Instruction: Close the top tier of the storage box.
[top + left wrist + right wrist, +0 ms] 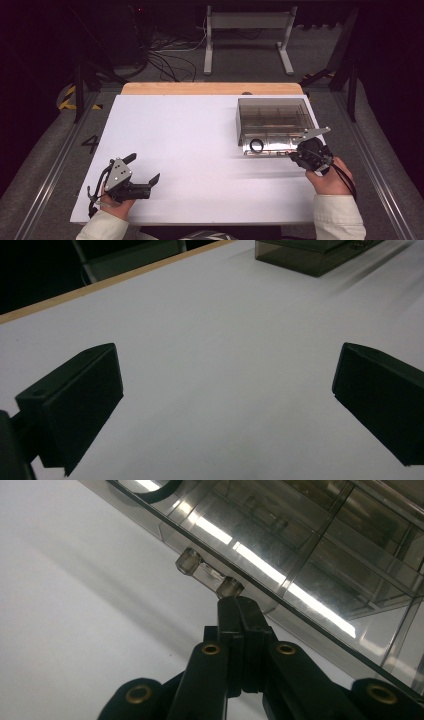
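Note:
A smoky clear compartment box (274,122) stands on the right of the white board, its lid down. A black ring (256,145) shows near its front left corner. My right gripper (295,156) is at the box's front edge. In the right gripper view its jaws (239,605) are pressed together with nothing between them, and their tips sit just below the right post of a small clear handle (207,572) on the box front (300,540). My left gripper (145,167) rests open at the front left of the board, far from the box (305,255), with bare board between its fingers (80,400).
The white board (190,150) lies on a wooden table whose far edge (210,88) shows behind it. Cables and a metal stand sit on the floor beyond. A wide bare stretch of board lies between the two grippers.

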A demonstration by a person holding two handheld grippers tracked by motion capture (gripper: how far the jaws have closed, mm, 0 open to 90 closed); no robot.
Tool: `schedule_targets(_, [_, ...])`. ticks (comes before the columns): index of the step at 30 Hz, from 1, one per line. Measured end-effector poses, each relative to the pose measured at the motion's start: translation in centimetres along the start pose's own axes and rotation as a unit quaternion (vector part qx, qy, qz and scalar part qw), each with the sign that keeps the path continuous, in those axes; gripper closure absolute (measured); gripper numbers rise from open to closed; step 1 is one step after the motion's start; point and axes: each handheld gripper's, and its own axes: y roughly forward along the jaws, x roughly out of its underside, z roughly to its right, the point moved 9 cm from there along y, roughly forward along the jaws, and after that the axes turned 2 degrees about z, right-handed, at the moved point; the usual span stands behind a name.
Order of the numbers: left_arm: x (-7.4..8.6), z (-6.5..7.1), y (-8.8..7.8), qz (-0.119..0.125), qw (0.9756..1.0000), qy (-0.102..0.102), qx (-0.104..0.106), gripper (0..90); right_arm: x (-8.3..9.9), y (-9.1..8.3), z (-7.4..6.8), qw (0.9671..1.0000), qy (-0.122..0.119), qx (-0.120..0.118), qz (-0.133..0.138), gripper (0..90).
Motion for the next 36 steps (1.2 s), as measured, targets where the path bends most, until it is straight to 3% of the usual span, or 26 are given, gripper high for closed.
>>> schedule_targets(14, [0.0, 0.1, 0.1, -0.001, 1.0, -0.002, 0.001, 0.6, 0.7, 1.2, 0.6, 0.9998, 0.013, -0.004, -0.013, 89.6])
schedule_targets(36, [0.2, 0.0, -0.3, -0.001, 1.0, -0.001, -0.004, 0.6, -0.3, 1.5, 0.8, 0.9998, 0.014, 0.006, 0.011, 89.6])
